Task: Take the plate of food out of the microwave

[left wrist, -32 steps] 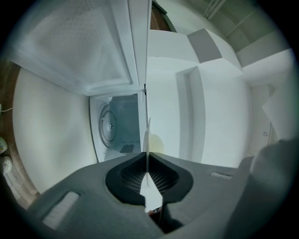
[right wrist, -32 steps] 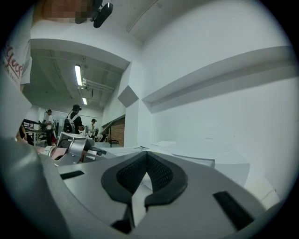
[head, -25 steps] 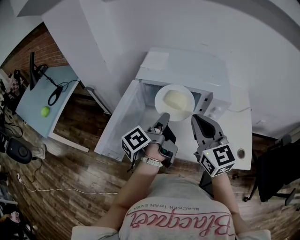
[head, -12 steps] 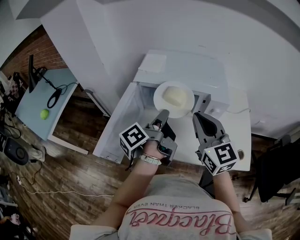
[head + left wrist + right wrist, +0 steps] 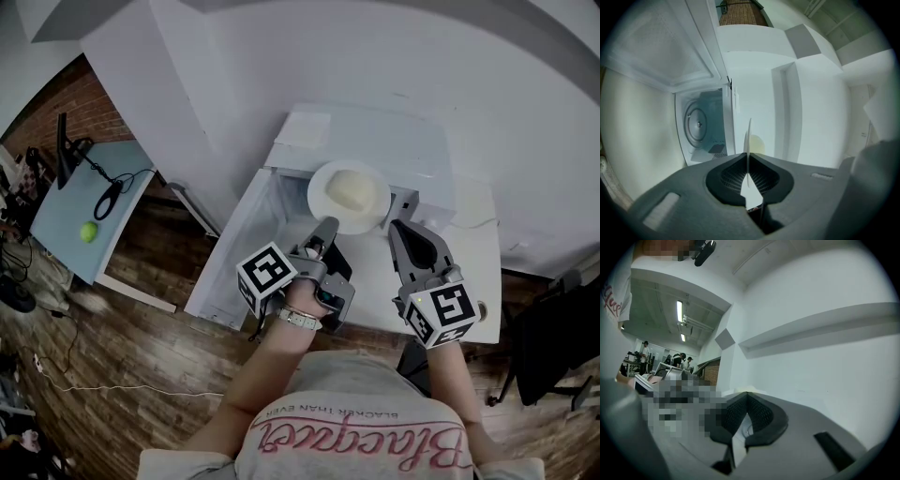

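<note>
Left claw [image 5: 326, 225] has plate [image 5: 349, 195] out, held up in front of open microwave [image 5: 375, 131].
Risk: one-edge pinch only, so plate could tip or slip & pale food [image 5: 349, 190] slide off if wrist rolls. Jaws nearly together, clamped on plate's thin rim; right claw [image 5: 405, 232] jaws together, empty, just beside plate.
</note>
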